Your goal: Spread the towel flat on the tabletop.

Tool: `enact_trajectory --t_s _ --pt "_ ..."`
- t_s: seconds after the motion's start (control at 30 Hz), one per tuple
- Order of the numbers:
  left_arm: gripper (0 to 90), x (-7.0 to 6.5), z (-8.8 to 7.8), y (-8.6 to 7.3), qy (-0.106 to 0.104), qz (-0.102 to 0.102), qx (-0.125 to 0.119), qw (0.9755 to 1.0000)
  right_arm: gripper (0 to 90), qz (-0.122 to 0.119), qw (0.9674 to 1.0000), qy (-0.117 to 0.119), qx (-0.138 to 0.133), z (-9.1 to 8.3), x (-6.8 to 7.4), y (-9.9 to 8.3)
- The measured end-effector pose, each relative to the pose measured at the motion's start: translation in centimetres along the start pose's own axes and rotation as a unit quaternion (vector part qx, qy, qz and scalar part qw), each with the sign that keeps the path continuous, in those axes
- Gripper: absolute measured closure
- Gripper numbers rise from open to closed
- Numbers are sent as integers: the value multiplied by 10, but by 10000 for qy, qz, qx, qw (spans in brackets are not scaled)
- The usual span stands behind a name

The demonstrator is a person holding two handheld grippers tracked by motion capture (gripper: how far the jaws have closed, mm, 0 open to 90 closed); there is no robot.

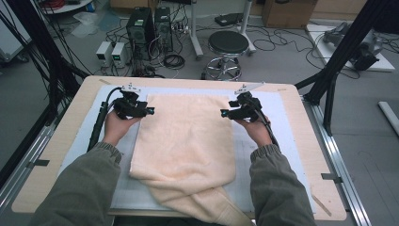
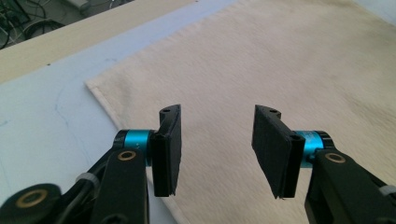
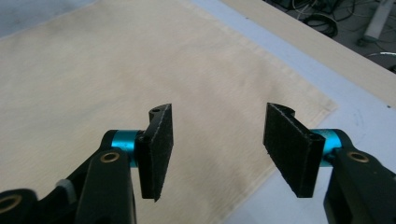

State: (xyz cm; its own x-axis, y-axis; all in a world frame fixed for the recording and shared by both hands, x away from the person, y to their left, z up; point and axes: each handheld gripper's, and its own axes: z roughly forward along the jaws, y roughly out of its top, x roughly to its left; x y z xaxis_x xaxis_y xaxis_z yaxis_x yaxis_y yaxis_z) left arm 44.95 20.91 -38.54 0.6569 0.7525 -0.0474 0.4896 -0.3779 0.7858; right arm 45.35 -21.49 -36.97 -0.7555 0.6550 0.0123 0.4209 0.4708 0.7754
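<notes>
Cables, a round stool (image 1: 228, 43) and computer towers (image 1: 149, 28) crowd the floor behind the tabletop (image 1: 301, 113); one cream towel (image 1: 186, 136) lies flat on its white mat (image 1: 287, 117), near end rumpled and hanging over the front edge; my left tongs (image 1: 149, 111) and right tongs (image 1: 224, 113), two in all, hover over the far corners, one each side, as I judge to keep the cloth square; both stand apart with nothing between the pads (image 2: 167, 149), towel (image 3: 93, 70) lying free beneath
</notes>
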Motion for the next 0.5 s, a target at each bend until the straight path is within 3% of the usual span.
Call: enact_trajectory --t_s 0.23,0.5 --pt "486 -17 -25 -17 -117 199 -128 9997 395 -171 9997 117 -104 -24 28 -15" --pt "422 -46 -54 -41 -297 456 -305 9981 377 -425 9986 266 -190 -42 61 -40"
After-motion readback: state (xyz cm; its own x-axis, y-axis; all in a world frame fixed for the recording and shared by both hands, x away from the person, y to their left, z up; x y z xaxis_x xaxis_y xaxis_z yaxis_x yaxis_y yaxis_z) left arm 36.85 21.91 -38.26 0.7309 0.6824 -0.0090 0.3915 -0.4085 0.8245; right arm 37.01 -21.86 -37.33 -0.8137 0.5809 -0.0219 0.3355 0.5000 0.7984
